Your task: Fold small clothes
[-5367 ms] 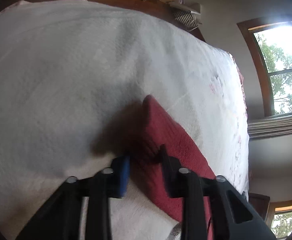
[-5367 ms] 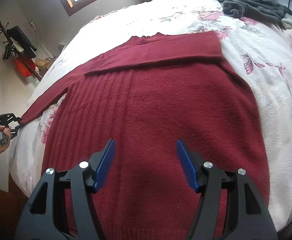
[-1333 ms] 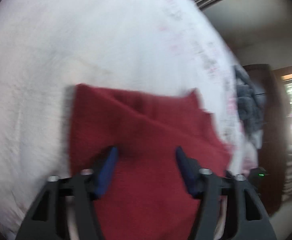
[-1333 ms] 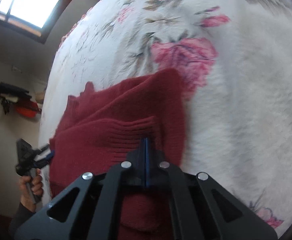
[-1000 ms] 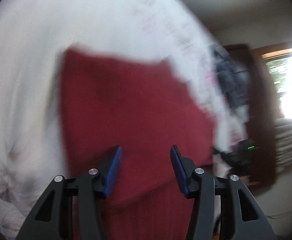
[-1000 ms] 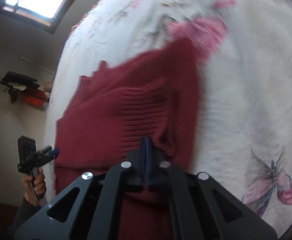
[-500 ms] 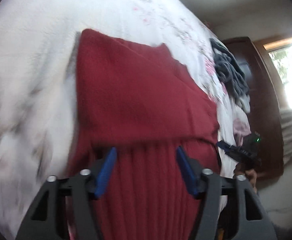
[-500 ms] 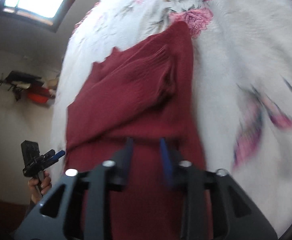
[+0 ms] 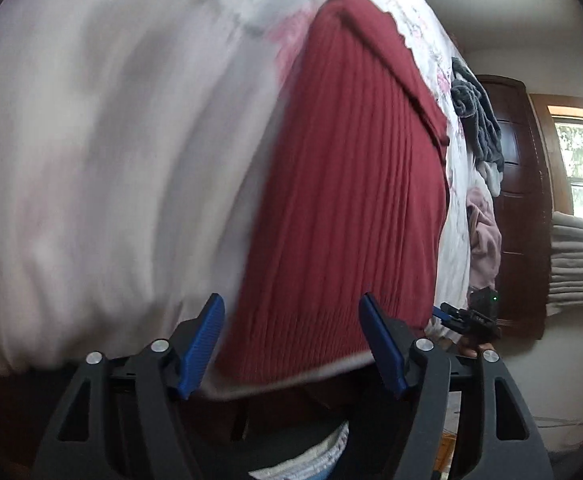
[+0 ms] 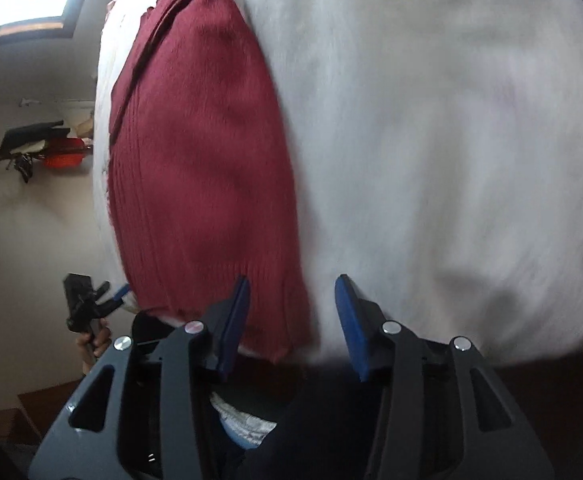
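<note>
Left wrist view: the left gripper [image 9: 293, 344] hangs wide open, blue pads apart and holding nothing, right at the near edge of the bed [image 9: 91, 152]. The red sweater [image 9: 355, 184] lies flat on the white bedspread, ribbed side up, with its folded part at the far end and its hem just beyond the fingertips. Past it sit a grey garment [image 9: 477, 120] and a pink one [image 9: 483, 236], and the other gripper shows at the right edge of the sweater, held in a hand [image 9: 473, 348]. The picture is smeared with blur.

Right wrist view: the right gripper [image 10: 293, 322] is open too, empty, with the sweater's [image 10: 203, 168] near right corner between its pads. The left gripper [image 10: 91, 300] pokes in at the sweater's left side. White bedspread fills the right.
</note>
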